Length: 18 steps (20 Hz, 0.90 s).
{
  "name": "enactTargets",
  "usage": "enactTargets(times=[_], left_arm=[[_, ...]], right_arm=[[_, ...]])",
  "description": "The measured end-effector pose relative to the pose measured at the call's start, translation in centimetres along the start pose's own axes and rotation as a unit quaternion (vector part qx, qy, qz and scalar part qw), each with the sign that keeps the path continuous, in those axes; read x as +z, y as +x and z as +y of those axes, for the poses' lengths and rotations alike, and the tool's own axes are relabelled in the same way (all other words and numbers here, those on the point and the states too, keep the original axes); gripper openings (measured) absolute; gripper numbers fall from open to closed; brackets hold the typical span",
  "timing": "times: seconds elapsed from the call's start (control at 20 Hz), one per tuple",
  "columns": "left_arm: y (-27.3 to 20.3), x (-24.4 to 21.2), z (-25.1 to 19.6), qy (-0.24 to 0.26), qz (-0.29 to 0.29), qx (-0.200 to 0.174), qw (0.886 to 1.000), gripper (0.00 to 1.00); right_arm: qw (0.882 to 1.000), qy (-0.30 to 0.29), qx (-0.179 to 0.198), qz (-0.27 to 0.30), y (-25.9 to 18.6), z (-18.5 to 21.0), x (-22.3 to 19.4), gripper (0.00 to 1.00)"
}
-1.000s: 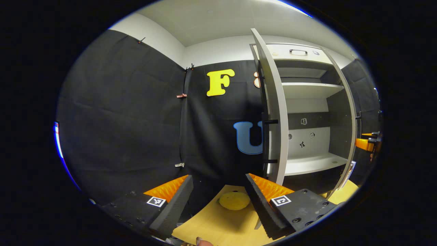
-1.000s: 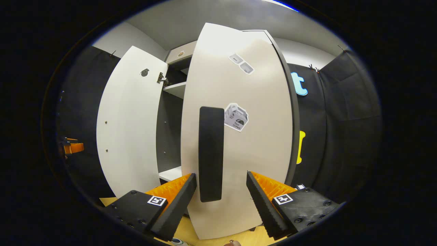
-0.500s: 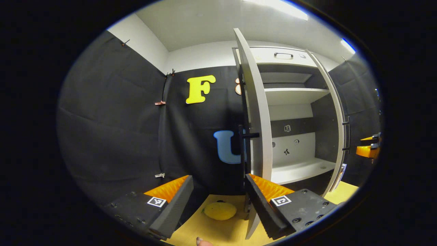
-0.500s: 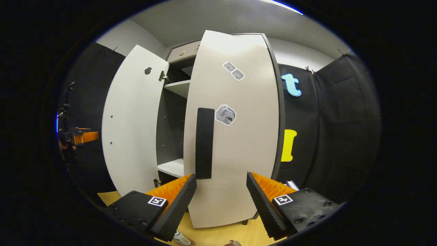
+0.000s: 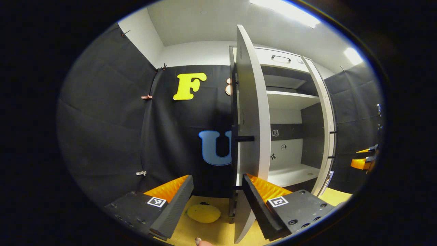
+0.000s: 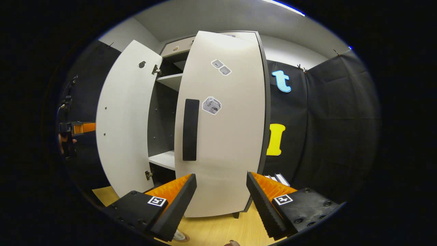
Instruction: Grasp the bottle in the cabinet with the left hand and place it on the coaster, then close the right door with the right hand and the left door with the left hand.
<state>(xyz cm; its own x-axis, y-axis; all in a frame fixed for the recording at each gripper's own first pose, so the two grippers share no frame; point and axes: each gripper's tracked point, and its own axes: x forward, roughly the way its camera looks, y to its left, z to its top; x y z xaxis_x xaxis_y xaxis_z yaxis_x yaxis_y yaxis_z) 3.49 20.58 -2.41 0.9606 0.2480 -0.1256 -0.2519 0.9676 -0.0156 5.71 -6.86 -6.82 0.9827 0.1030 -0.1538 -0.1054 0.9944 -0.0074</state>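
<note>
Looking along your left gripper [image 5: 215,201], you face the left door [image 5: 249,112] almost edge-on — it stands wide open, its dark handle [image 5: 243,138] sticking out toward the left. Your jaws here are spread wide and hold nothing; the right-hand finger [image 5: 254,198] sits just in front of the door's lower edge, and whether it touches cannot be told. Low between the fingers a round yellow coaster [image 5: 203,213] lies on the wooden table [image 5: 218,232]. Whether a bottle stands on it cannot be told from this angle. Past the door, the cabinet [image 5: 290,136] shows pale shelves, and your other gripper appears at the far right edge.

In the right gripper view, your right gripper [image 6: 221,198] is also spread wide and empty, with the right door [image 6: 222,130] close ahead. That door is nearly shut — a dark gap remains along its left side, beside its black vertical handle [image 6: 190,130]. The left door swings out at the left, and your left gripper pokes in beyond it.
</note>
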Motion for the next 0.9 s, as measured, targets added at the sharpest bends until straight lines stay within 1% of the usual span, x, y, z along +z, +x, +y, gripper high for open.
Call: enactTargets(times=[0.05, 0.1, 0.15, 0.3, 0.45, 0.6, 0.8, 0.9], left_arm=[[0.1, 0.1, -0.1, 0.002, 0.0, -0.006, 1.0, 0.88], [0.1, 0.2, -0.3, 0.006, 0.0, -0.011, 1.0, 0.88], [0.3, 0.2, -0.3, 0.008, 0.001, -0.016, 1.0, 0.93], [0.7, 0.2, -1.2, 0.0, 0.002, -0.037, 0.999, 0.91], [0.2, -0.6, -3.6, -0.017, 0.008, -0.062, 0.998, 0.91], [0.7, -0.4, -5.3, -0.025, 0.008, -0.086, 0.996, 0.93], [1.8, -0.5, -8.7, -0.024, 0.011, -0.124, 0.992, 0.92], [2.5, -0.8, -10.5, -0.016, 0.012, -0.14, 0.99, 0.92]], right_arm=[[1.0, 0.0, 0.002, 0.0, 0.0, 0.2, -0.1, 0.98], [1.0, 0.001, 0.004, -0.001, -0.1, 0.4, 0.0, 0.98], [1.0, 0.001, 0.005, -0.004, 0.0, 0.7, 0.2, 0.98], [1.0, -0.001, 0.006, -0.008, 0.3, 0.8, 0.4, 0.98], [1.0, -0.002, 0.002, -0.014, 0.8, 0.2, 0.9, 0.98], [1.0, -0.003, -0.002, -0.022, 1.3, -0.4, 1.6, 0.98], [1.0, -0.004, -0.007, -0.025, 1.8, -1.3, 1.7, 0.98], [1.0, -0.007, -0.011, -0.025, 1.8, -1.8, 1.7, 0.98]])
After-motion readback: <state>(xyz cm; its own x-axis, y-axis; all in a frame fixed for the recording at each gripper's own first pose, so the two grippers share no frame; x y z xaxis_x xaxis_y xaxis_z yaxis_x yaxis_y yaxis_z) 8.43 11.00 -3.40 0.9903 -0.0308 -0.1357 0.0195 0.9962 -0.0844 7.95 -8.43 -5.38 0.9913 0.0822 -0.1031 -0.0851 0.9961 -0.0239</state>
